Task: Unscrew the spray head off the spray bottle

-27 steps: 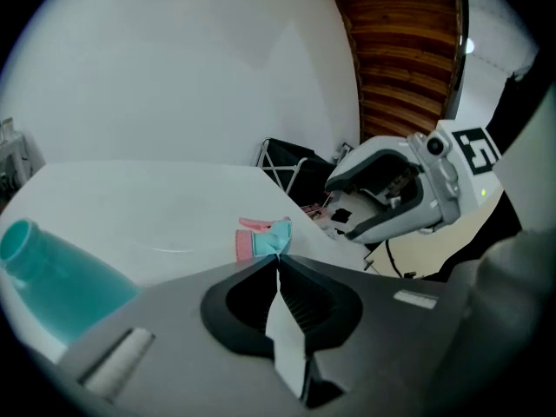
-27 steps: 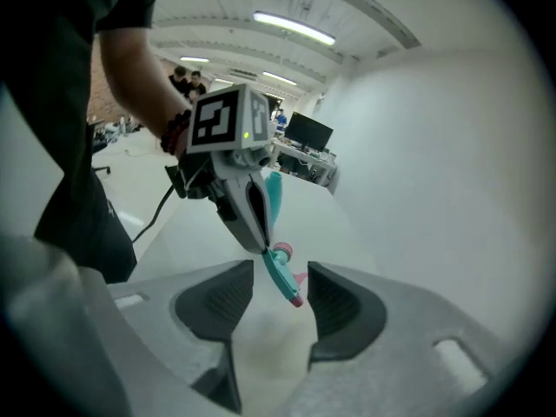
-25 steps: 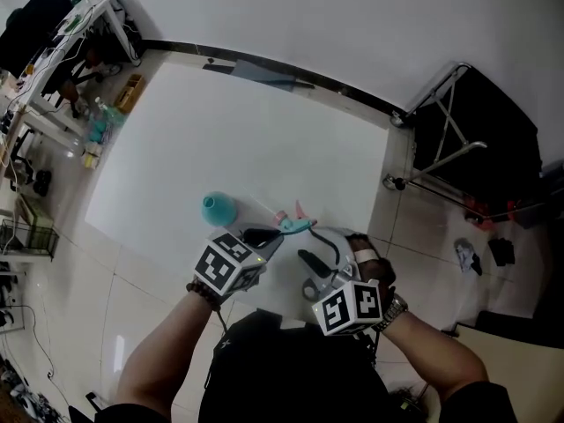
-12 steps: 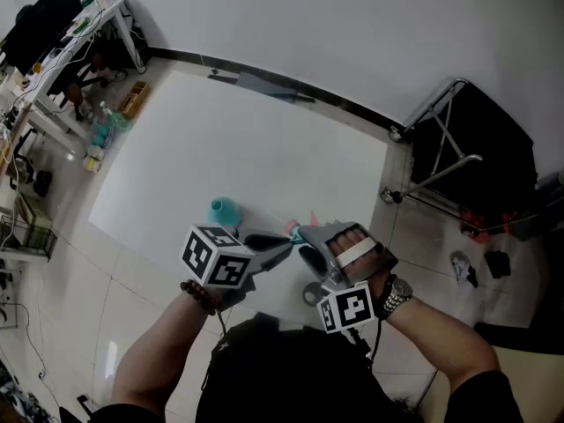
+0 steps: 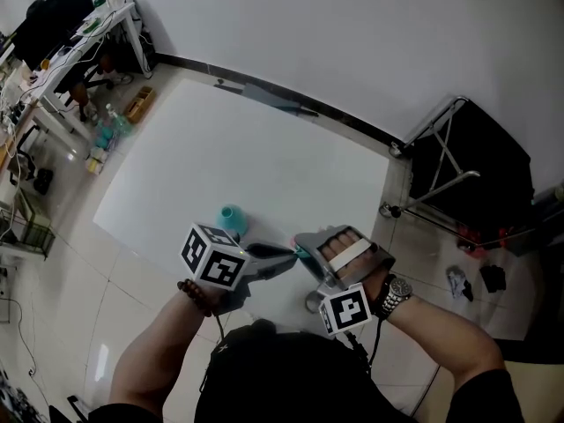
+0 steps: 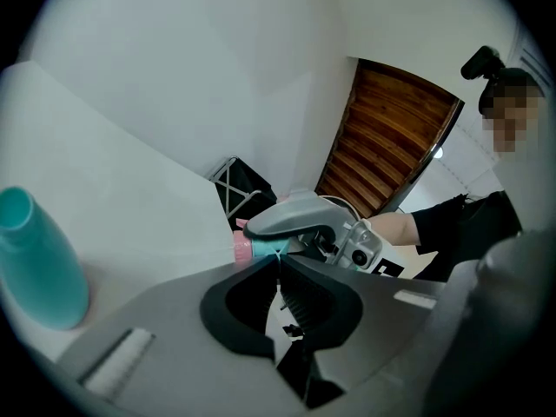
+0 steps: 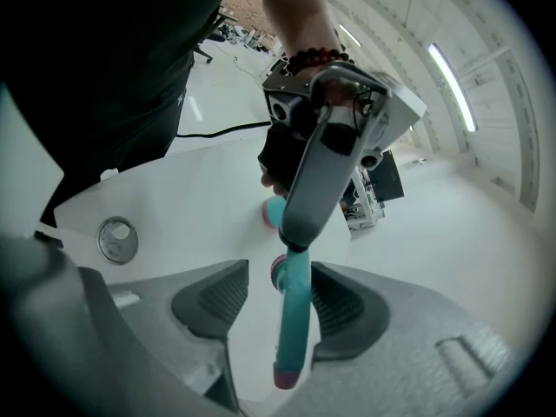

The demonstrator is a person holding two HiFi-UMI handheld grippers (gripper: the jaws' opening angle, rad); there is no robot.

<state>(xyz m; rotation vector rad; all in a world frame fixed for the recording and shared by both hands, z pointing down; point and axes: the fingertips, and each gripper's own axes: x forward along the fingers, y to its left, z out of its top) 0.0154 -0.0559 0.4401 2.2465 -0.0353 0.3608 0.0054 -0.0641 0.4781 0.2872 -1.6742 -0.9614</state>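
Spray head (image 7: 294,320) stands between fingers (image 7: 347,307) of right gripper (image 7: 280,276).

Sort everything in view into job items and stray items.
Job:
- spray head, off the bottle, pinched by the left gripper
- teal bottle, standing on the mat
- right gripper, jaws apart around the head

Stray:
- round ring
- black folding stand
- cluttered desk

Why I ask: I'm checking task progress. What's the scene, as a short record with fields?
head: off the bottle, held up in the air
bottle: upright on the table, apart from the head
left tongs: shut on one end of the head
right tongs: open, with the head between the jaws
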